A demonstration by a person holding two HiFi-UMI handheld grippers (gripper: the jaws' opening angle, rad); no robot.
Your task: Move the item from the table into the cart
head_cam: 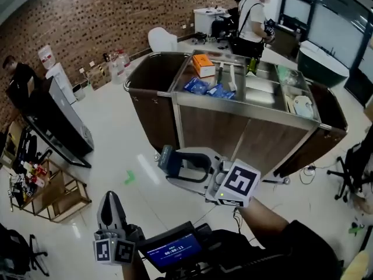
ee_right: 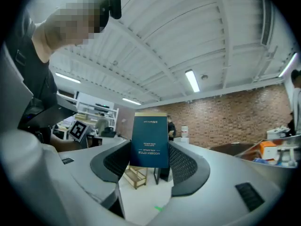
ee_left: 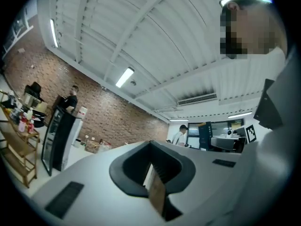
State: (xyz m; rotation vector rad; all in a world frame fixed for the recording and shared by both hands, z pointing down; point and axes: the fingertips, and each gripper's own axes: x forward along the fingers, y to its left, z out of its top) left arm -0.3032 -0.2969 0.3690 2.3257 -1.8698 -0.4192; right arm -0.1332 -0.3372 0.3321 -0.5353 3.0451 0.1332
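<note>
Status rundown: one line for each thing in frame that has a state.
blue box, clamped in the right gripper, not yet in the cart
right gripper, shut on blue box
thin brown item, held edge-on in the left gripper
left gripper, shut on thin brown item
cart, top tray partly filled
orange box, lying in the cart's tray
chest screen, lit
ceiling lamp, on

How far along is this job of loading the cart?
Several items already lie in the top tray of the cart, an orange box among them. In hand: the right gripper clamps a dark blue box, the left gripper a thin tan item. Left: both have yet to go into the cart.
</note>
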